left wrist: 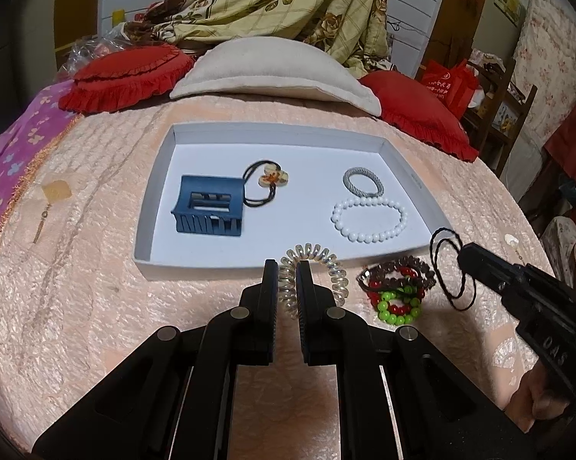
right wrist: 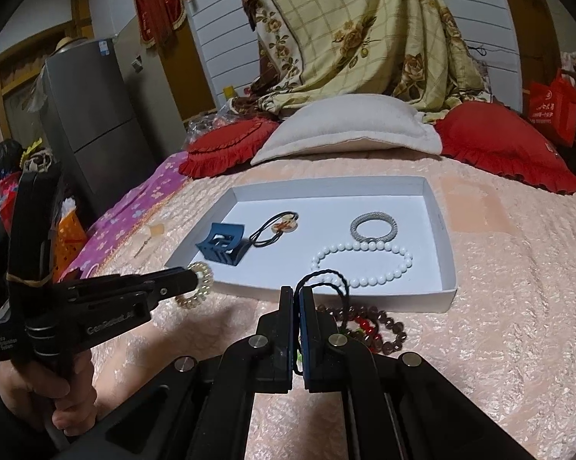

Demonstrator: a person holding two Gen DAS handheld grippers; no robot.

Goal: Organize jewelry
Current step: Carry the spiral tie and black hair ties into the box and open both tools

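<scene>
My left gripper [left wrist: 287, 268] is shut on a clear spiral hair tie [left wrist: 318, 268], held just in front of the white tray's [left wrist: 155, 176] near rim. The same gripper [right wrist: 196, 278] and spiral tie [right wrist: 199, 287] show at the left of the right wrist view. My right gripper [right wrist: 296, 295] is shut on a black twisted cord loop [right wrist: 324, 278], which hangs by the tray's near right corner; in the left wrist view that gripper [left wrist: 462, 255] and cord [left wrist: 447, 264] sit at the right. In the tray lie a blue claw clip [left wrist: 211, 207], a flower hair tie [left wrist: 272, 178], a grey ring band [left wrist: 362, 182] and a white bead bracelet [left wrist: 368, 218].
A heap of red, green and brown bead bracelets [left wrist: 397, 287] lies on the peach bedspread in front of the tray. A small earring with a card [left wrist: 54, 195] lies to the left. Red cushions [left wrist: 127, 74] and a beige pillow [left wrist: 272, 73] line the far edge.
</scene>
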